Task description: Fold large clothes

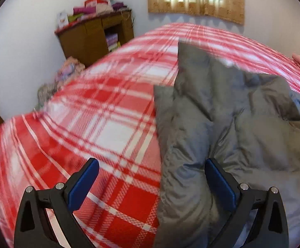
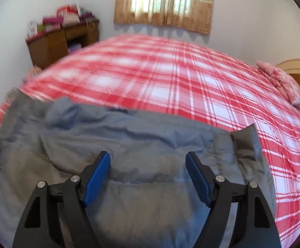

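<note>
The left gripper (image 1: 152,183) hovers with its fingers (image 1: 83,186) spread wide and empty over the left edge of the grey padded jacket (image 1: 222,124). The right gripper (image 2: 148,177) hangs above the jacket's middle, fingers likewise apart. The jacket lies crumpled on the red plaid bed (image 2: 170,72).

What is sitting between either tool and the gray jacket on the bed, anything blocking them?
Nothing visible blocks them. The left tool is open right at the edge of the gray jacket, over the red plaid bedspread. The right tool is open directly above the jacket. The pink folded cloth lies far off near the headboard.
</note>
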`<state>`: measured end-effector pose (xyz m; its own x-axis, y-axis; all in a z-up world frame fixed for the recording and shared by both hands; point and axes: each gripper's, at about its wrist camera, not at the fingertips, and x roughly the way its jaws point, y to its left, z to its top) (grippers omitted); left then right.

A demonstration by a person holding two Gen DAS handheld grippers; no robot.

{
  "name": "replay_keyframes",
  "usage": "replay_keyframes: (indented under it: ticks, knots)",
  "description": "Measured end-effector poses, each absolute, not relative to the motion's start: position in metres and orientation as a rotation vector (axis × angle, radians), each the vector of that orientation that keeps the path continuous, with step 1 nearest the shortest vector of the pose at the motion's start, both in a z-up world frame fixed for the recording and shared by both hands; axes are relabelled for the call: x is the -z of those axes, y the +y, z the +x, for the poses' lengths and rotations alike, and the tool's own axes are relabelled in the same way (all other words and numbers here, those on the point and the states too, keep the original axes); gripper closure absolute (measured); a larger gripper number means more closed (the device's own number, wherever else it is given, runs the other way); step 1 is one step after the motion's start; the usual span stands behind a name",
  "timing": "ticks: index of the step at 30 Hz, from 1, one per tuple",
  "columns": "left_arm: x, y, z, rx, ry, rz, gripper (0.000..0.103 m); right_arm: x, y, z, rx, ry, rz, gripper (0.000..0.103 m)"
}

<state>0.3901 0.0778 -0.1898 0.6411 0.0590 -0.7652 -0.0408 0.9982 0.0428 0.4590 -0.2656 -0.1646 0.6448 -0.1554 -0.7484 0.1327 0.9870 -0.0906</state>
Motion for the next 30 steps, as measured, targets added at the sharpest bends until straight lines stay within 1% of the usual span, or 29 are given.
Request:
replay_keyframes:
  ticks: [1,2,7,11,17,19,20,24,26,27,30]
  knots:
    - [0.194,0.081,0.391,-0.036,0.877,-0.006,0.001,0.177,-0.273,0.465,0.179,0.89,-0.011,0.025]
    - [0.196,0.083,0.391,-0.021,0.873,-0.021,0.001,0.185,-0.283,0.468,0.176,0.895,0.027,0.021]
    - [0.21,0.078,0.396,0.013,0.847,-0.007,0.001,0.193,-0.282,0.472,0.185,0.887,-0.003,0.019]
    - [0.207,0.082,0.399,0.014,0.857,-0.033,0.001,0.194,-0.279,0.472,0.187,0.894,-0.016,0.018]
    - [0.193,0.104,0.365,-0.001,0.839,-0.159,0.001,0.193,-0.278,0.473,0.179,0.895,-0.015,0.018]
    - [0.201,0.108,0.368,0.021,0.885,-0.188,0.001,0.184,-0.276,0.467,0.181,0.904,-0.042,0.024]
    - [0.204,0.111,0.369,0.038,0.896,-0.211,0.001,0.173,-0.273,0.457,0.184,0.881,-0.034,0.029]
    - [0.206,0.103,0.368,0.082,0.869,-0.183,0.001,0.149,-0.255,0.414,0.145,0.792,-0.052,0.028]
    - [0.206,0.095,0.366,0.09,0.857,-0.15,0.005,0.157,-0.246,0.403,0.123,0.807,-0.059,0.024]
    - [0.207,0.092,0.366,0.09,0.851,-0.135,0.006,0.171,-0.241,0.4,0.126,0.838,-0.083,0.024]
    - [0.209,0.091,0.364,0.092,0.848,-0.13,0.006,0.194,-0.23,0.399,0.152,0.815,-0.152,0.022]
